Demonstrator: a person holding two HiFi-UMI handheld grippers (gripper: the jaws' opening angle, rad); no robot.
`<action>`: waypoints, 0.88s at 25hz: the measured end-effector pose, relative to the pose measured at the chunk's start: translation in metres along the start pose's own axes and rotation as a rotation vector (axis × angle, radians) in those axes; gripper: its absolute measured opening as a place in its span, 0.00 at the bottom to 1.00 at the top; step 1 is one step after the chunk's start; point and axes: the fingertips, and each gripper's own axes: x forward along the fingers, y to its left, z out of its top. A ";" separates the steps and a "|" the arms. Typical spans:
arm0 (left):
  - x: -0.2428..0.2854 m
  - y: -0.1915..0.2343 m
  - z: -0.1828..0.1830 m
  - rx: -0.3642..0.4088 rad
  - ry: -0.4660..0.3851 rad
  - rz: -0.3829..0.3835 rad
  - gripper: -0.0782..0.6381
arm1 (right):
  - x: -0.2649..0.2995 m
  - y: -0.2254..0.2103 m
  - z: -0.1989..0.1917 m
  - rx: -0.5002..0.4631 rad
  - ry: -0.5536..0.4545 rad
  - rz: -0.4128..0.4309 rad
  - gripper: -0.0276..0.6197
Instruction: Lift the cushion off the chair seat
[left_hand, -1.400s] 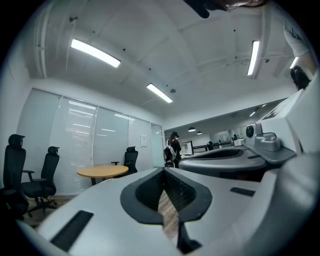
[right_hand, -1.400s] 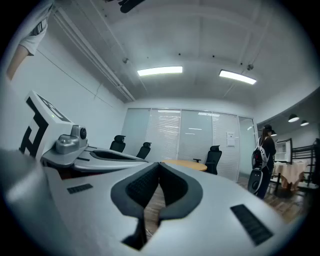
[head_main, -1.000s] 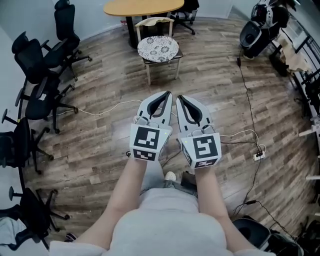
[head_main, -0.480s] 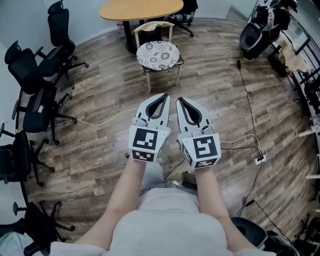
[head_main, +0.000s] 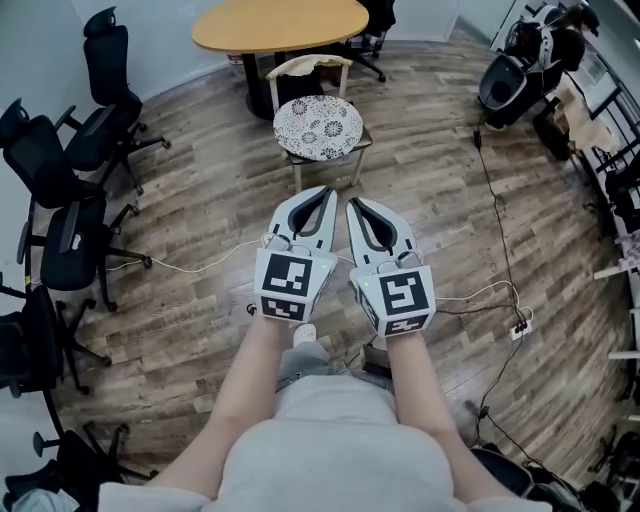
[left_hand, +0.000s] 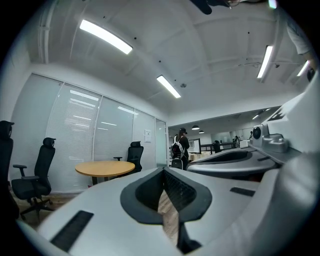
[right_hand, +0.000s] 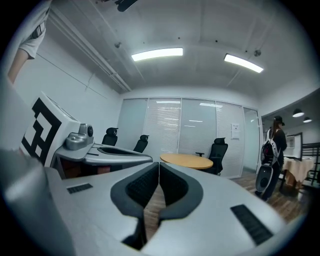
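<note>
A round white cushion with a dark flower pattern (head_main: 318, 126) lies on the seat of a light wooden chair (head_main: 306, 68) in the head view. The chair stands in front of a round wooden table (head_main: 280, 22). My left gripper (head_main: 328, 190) and right gripper (head_main: 353, 203) are held side by side, level, a short way before the chair, tips towards it. Both are shut with nothing between the jaws. In the left gripper view (left_hand: 163, 171) and the right gripper view (right_hand: 159, 165) the jaws meet at the tips; the cushion is hidden behind them.
Several black office chairs (head_main: 62, 185) stand along the left. Cables (head_main: 495, 225) run over the wooden floor, one white cable (head_main: 195, 266) passing under my grippers, with a power strip (head_main: 519, 328) at right. Dark bags and gear (head_main: 520, 65) sit at the far right. A person with a backpack (left_hand: 179, 148) stands far off.
Both grippers, still shut, have moved forward together towards the chair. The chair and cushion now appear closer to the gripper tips.
</note>
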 end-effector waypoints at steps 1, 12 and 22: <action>0.003 0.007 0.000 0.000 0.003 -0.007 0.12 | 0.009 0.000 0.001 0.003 0.001 -0.007 0.08; 0.033 0.050 -0.007 0.001 0.007 -0.025 0.12 | 0.060 -0.001 -0.008 -0.001 0.023 -0.009 0.08; 0.079 0.083 -0.011 -0.010 0.010 0.032 0.11 | 0.110 -0.033 -0.014 0.002 0.019 0.029 0.08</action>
